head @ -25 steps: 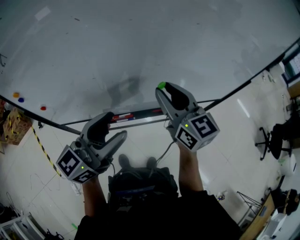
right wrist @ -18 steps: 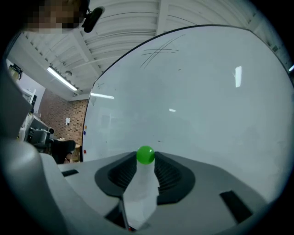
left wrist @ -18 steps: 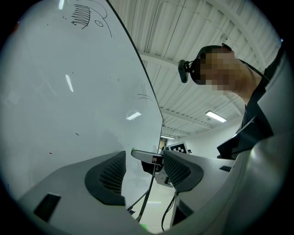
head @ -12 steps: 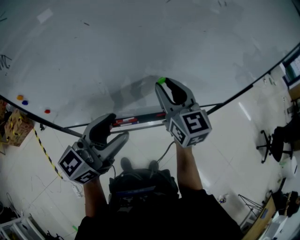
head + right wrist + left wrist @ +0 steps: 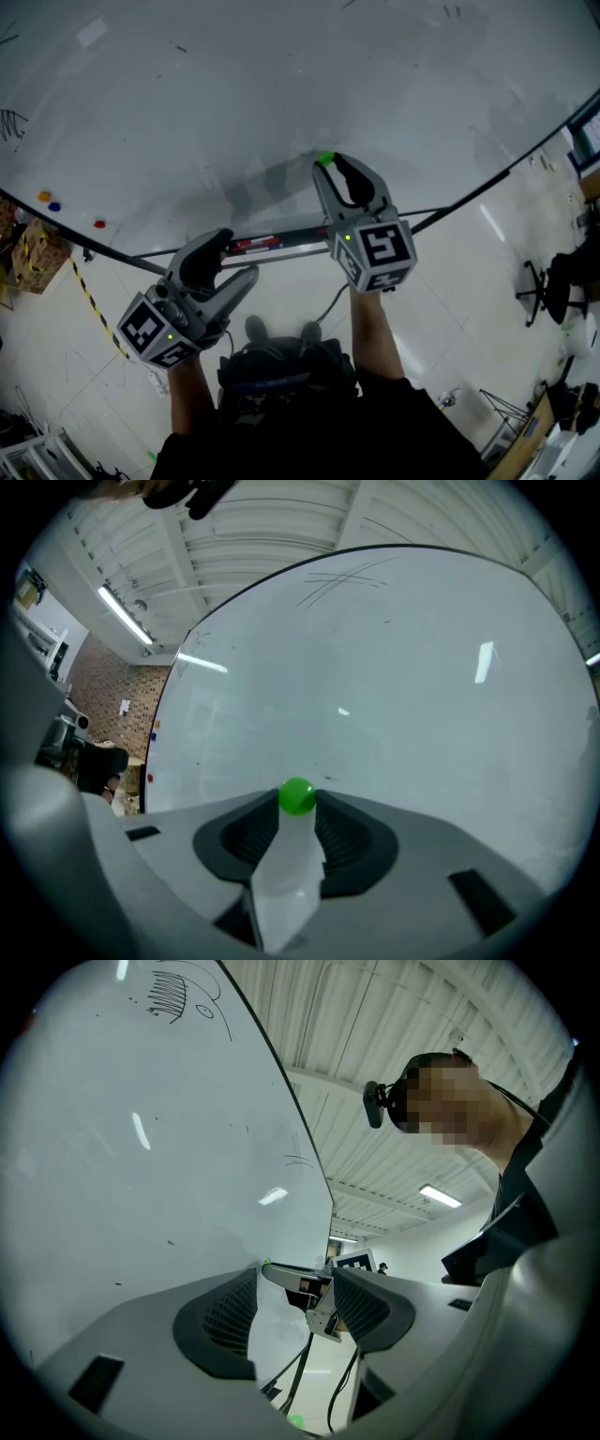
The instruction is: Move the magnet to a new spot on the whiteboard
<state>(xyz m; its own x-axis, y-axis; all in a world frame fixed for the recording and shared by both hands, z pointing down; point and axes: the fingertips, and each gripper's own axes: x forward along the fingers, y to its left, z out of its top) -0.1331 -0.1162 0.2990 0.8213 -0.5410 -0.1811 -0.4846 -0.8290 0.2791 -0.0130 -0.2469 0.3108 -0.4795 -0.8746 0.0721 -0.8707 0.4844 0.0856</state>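
A small green magnet (image 5: 324, 158) sits between the fingertips of my right gripper (image 5: 328, 165), which is shut on it. The gripper points at the lower part of the whiteboard (image 5: 281, 84), and its shadow meets the tip there. I cannot tell whether the magnet touches the board. In the right gripper view the green magnet (image 5: 298, 797) is pinched at the tips of the right gripper (image 5: 298, 805), with the whiteboard (image 5: 394, 667) just behind. My left gripper (image 5: 235, 254) hangs lower left by the tray, open and holding nothing. In its own view the left gripper (image 5: 295, 1283) shows the other gripper through the gap.
Orange (image 5: 43, 197), blue (image 5: 55, 206) and red (image 5: 99, 224) magnets cluster at the board's lower left. A marker tray (image 5: 267, 242) runs along the board's bottom edge. A box (image 5: 28, 253) and striped tape (image 5: 89, 298) lie left, and an office chair (image 5: 548, 281) stands right.
My right gripper has moved a little up toward the board with the green magnet and has rolled slightly. The left gripper has stayed almost still.
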